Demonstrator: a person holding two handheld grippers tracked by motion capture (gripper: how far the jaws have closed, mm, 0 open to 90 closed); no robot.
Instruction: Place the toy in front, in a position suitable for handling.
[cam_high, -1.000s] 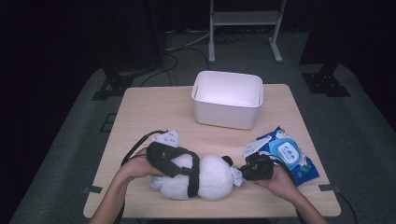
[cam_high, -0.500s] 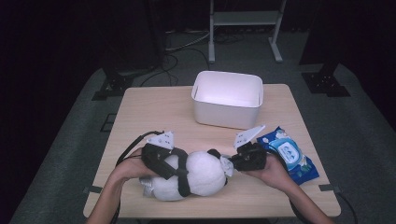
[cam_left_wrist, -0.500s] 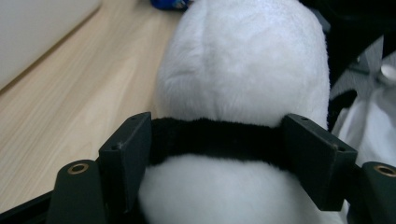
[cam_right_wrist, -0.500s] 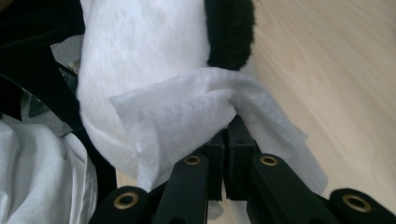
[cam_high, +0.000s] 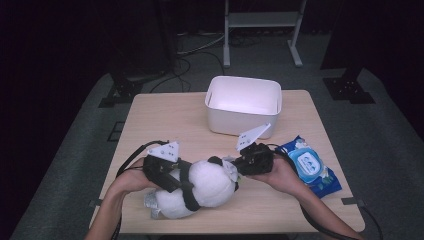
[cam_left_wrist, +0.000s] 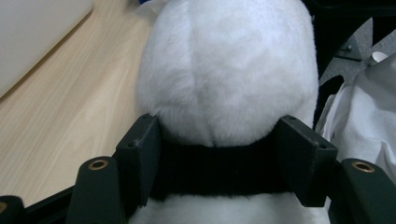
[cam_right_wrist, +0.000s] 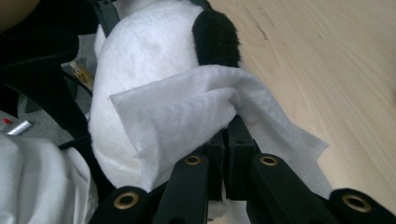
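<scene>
Left tongs (cam_left_wrist: 219, 163) clamp the plush panda (cam_left_wrist: 224, 70); right tongs (cam_right_wrist: 226, 140) pinch a wipe (cam_right_wrist: 187, 112).

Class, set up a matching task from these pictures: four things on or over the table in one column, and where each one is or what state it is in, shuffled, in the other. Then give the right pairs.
Things:
1. plush panda
2. white wipe
3. white tub
4. blue wipes pack

States:
A. flat on the table at its right edge
B. pinched in the right gripper
C. at the table's far side, open on top
D. on its side, between the left gripper's fingers

Pairs: 1-D, 2-B, 3-C, 4-A
</scene>
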